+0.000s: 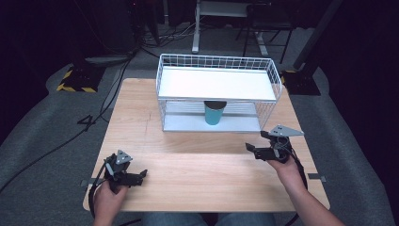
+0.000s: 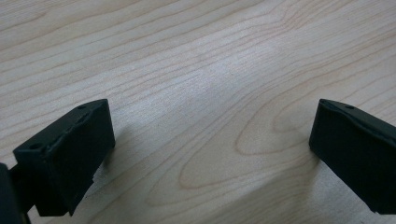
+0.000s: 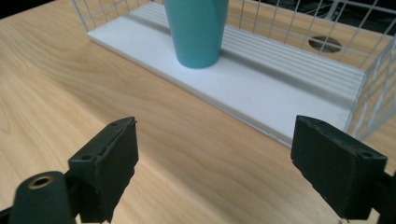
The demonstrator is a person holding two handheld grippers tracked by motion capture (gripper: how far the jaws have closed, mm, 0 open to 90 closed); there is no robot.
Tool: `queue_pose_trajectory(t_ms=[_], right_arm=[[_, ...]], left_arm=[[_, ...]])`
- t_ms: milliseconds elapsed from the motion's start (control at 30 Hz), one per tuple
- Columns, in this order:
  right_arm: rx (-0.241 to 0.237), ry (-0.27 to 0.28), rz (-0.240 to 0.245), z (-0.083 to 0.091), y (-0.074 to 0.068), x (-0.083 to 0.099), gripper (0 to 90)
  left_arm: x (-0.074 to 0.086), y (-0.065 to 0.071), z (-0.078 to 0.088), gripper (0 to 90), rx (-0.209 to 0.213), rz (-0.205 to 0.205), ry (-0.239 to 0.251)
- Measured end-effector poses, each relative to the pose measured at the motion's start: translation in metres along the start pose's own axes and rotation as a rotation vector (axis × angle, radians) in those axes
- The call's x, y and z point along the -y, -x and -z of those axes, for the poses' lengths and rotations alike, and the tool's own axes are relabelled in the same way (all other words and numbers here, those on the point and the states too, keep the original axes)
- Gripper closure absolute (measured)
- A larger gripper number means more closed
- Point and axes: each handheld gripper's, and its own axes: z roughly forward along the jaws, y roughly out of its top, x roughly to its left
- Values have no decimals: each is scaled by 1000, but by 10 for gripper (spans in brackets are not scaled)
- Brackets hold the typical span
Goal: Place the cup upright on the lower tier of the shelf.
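Here a pale wooden table (image 1: 197,174), its grain running in long wavy lines, carries one white wire rack (image 1: 217,92) at its far middle. The rack is a box of thin wire mesh with two flat white shelves: a smooth upper one and a lower one ribbed toward the back. One teal cup (image 1: 215,113), smooth and tapering toward its base, stands upright on the lower shelf, near the shelf's middle and under the upper one; its dark rim sits just below that upper shelf.

Two grippers are on the near side, one in each hand. The left gripper (image 1: 137,175) lies low at the near left of the table, and its two blocky black jaws stand wide apart over bare wood, with nothing between them. The right gripper (image 1: 258,143) is at the near right, just in front of the rack's right end and well apart from the cup. Its jaws are parted, with only table and the shelf's front edge beyond the gap, clamped on nothing. Each gripper bears one grey three-cornered plate and trails one black cable.
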Motion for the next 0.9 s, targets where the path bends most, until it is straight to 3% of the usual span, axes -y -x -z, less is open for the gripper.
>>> queue_pose_trajectory(t_ms=[600,767,900], right_arm=[[-7,-44,-26,43,13,47,156],[6,-22,-66,49,17,66,156],[16,-74,-88,49,26,77,156]], left_arm=[[-7,0,-6,3,2,-8,-7],[-9,0,-7,3,7,-19,-9],[-9,1,-8,3,9,-15,-5]])
